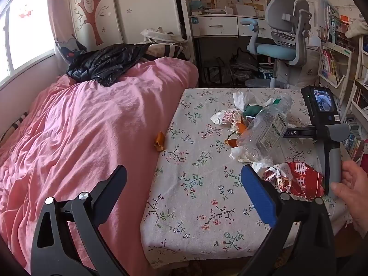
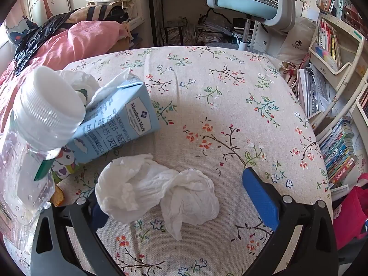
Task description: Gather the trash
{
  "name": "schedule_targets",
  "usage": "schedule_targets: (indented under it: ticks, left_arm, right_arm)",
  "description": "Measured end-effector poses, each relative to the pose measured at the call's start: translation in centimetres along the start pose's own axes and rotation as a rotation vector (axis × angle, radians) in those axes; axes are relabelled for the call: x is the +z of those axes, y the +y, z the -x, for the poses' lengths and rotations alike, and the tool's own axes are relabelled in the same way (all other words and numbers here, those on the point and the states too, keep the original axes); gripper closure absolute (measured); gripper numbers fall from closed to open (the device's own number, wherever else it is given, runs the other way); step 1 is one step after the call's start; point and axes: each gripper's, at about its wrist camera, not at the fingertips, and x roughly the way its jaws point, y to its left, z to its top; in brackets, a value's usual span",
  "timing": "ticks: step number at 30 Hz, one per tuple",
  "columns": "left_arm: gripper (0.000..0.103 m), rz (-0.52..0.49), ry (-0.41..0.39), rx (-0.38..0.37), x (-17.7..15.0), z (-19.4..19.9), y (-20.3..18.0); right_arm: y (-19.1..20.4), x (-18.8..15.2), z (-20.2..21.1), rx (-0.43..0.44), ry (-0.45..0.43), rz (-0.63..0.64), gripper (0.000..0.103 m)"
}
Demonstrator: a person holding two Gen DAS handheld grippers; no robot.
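A trash pile lies on the floral-cloth table [image 1: 195,184]: a tilted clear plastic bottle [image 1: 264,128], a red snack wrapper [image 1: 301,181], crumpled tissues and wrappers. A small orange wrapper [image 1: 159,141] lies on the pink duvet at the table's edge. My left gripper [image 1: 184,179] is open over the table's near left part, holding nothing. My right gripper [image 2: 170,186] is open, and a crumpled white tissue [image 2: 156,191] lies between its fingers, hiding the left pad. A blue milk carton [image 2: 115,124] and the bottle's white cap [image 2: 50,105] are to its left.
A black plastic bag [image 1: 105,62] lies on the pink duvet [image 1: 80,126] left of the table. A hand [image 1: 354,184] holds the right gripper's grey handle [image 1: 333,151]. A desk chair [image 1: 280,36] stands behind the table, with bookshelves [image 2: 333,46] to the right.
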Motion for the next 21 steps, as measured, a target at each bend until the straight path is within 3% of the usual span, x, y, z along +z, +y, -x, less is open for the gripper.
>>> schedule_targets:
  ticks: [6,14,21]
  left_arm:
    - [0.007,0.002,0.000,0.014,-0.4,-0.6,-0.4]
    - [0.007,0.066,0.043,-0.026,0.2,-1.6,1.1]
    - [0.007,0.061,0.075,-0.014,0.6,-2.7,0.6]
  right_arm:
    - [0.0,-0.1,-0.1,-0.002,0.001,0.001,0.006]
    - [-0.1,-0.2,-0.2,-0.003,0.004,-0.004,0.006]
    - [0.0,-1.0,1.0,0.013,0.077,0.007,0.006]
